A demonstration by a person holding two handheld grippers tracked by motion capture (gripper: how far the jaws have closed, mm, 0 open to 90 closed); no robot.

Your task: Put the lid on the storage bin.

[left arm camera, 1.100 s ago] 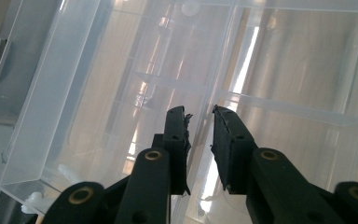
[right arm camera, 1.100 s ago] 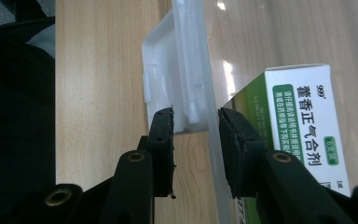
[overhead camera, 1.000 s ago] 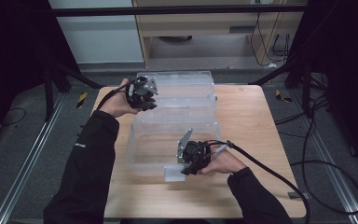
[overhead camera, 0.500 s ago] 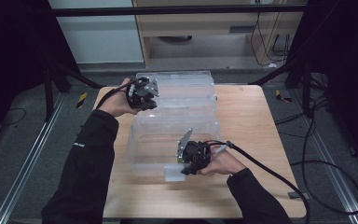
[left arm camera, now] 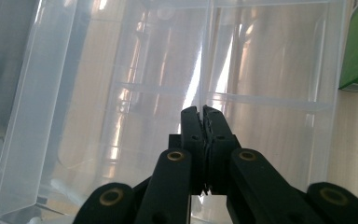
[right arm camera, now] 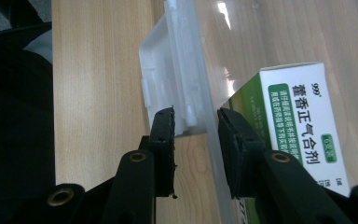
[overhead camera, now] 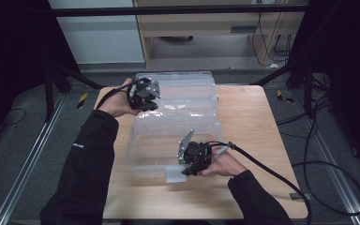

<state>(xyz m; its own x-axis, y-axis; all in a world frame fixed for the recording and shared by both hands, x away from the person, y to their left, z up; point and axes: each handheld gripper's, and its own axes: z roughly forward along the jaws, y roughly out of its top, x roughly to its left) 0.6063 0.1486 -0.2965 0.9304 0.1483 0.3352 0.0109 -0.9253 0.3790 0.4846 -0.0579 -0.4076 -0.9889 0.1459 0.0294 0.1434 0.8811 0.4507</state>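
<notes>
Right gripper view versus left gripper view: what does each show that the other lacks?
Right gripper view: open tongs straddling the clear box's front wall beside its latch, and white and green printing on the medicine carton. Left gripper view: shut tongs pinching a thin clear edge. Both: the clear plastic box, carton and wooden table.

Clear glossy plastic box (overhead camera: pixel 178 140); matt pale wood table (overhead camera: pixel 258 140); printed card carton (right arm camera: pixel 303 126); matt black grippers.
</notes>
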